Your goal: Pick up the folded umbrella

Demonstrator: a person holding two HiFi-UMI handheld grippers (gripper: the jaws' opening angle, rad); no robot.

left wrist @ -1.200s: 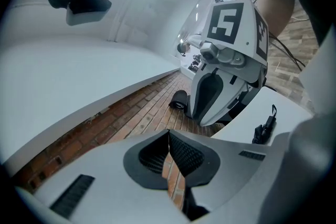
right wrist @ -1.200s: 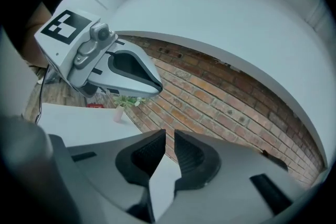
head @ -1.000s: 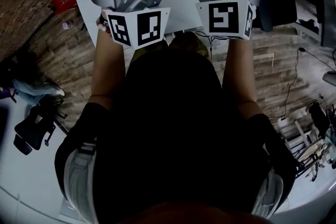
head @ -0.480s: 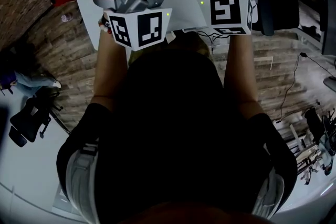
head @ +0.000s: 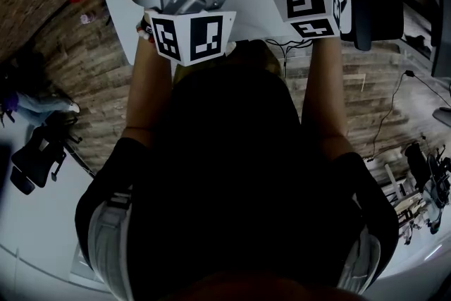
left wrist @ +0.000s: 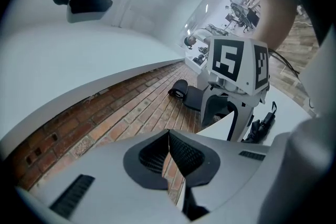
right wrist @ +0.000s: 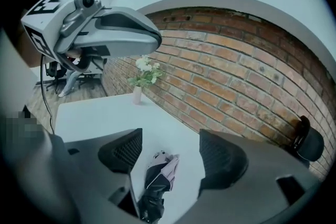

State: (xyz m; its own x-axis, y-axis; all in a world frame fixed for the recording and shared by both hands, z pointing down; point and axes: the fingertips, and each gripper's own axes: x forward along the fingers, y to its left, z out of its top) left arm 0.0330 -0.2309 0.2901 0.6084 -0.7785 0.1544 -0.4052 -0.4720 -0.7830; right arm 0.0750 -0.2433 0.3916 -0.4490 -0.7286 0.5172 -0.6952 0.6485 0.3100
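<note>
Your right tongs [right wrist: 170,148]: jaws opening, framing the folded umbrella [right wrist: 157,178] lying on the white worktop [right wrist: 100,113]. Your left tongs [left wrist: 169,153]: closed, empty.

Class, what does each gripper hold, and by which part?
Nothing held. Left gripper: shut, empty. Right gripper: jaws opening, not touching the folded umbrella between them.

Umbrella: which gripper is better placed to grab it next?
Right. The right gripper, jaws opening, looks down at the umbrella on the table, framed between them, untouched. The left gripper is shut, pointing past the table's edge.
</note>
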